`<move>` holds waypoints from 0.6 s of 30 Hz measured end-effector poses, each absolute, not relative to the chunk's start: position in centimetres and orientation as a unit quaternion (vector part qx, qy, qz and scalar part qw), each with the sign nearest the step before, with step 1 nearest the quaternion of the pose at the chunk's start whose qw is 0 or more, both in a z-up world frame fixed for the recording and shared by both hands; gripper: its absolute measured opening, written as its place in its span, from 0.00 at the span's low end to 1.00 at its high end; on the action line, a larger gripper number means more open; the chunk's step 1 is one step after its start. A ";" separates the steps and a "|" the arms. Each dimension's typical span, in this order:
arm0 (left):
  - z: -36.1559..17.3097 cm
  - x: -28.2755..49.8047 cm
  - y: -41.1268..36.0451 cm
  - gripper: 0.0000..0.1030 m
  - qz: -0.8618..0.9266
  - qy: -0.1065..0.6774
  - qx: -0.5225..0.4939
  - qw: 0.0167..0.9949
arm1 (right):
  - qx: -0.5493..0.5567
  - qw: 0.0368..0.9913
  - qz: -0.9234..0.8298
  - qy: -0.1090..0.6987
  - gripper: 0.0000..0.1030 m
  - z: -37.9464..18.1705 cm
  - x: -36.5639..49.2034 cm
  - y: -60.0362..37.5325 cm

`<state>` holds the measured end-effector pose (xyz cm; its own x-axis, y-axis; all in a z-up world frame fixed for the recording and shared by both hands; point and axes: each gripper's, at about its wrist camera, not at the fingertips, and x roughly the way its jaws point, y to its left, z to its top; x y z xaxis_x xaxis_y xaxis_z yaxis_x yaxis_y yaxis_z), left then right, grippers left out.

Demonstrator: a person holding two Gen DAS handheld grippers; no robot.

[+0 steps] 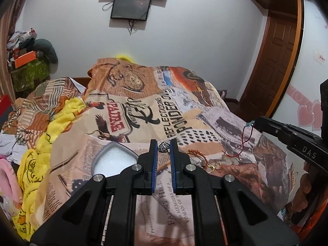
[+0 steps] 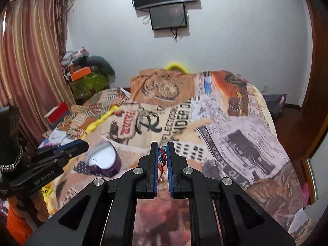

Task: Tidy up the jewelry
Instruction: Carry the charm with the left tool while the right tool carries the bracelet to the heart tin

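Bed cover [image 1: 143, 110]: broad printed cloth, newspaper-and-label collage in tan, orange and grey, rumpled, soft; everything below is placed against it.

Yellow fleece blanket [image 1: 39, 153] bunched along the cover's left edge. My right view shows striped curtains [image 2: 30, 61] beyond that edge; my left view shows instead a brown panelled door [image 1: 276, 61] past the cover's right edge.

Jewelry box [image 2: 106, 160]: heart-shaped, purple wall, white foam inside, sitting on the cover's near left part. The purple wall shows only in the right view; the left view gives a grey rim and the foam.

Loose pieces [image 1: 207, 162] on the cover right of the box: gold-toned rings and orange-red cord, seen in the left view only.

My right tongs [image 2: 163, 155] are pinching a red thread bracelet [image 1: 244, 141] with blue beads; its loop dangles above the cover.

My left tongs [image 1: 163, 148] are pinching a small silver pendant [image 1: 163, 148], metallic and embossed, held above the cover; a thin wire hook hangs below in the right view.
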<state>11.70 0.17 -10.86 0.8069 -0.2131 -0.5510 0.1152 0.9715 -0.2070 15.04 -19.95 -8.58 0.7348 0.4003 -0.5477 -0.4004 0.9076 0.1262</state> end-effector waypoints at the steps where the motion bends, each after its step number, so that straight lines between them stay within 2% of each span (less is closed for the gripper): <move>1: -10.7 11.7 0.5 0.10 -0.084 0.296 -0.083 0.948 | 0.001 0.931 0.220 0.290 0.07 -8.3 15.1 -19.6; 10: -9.5 11.0 3.8 0.10 -0.049 0.276 -0.086 0.956 | -0.010 0.924 0.264 0.278 0.07 -7.6 15.5 -15.6; 18: -10.6 11.5 6.4 0.10 -0.028 0.287 -0.098 0.953 | -0.008 0.905 0.308 0.294 0.07 -8.7 17.0 -11.1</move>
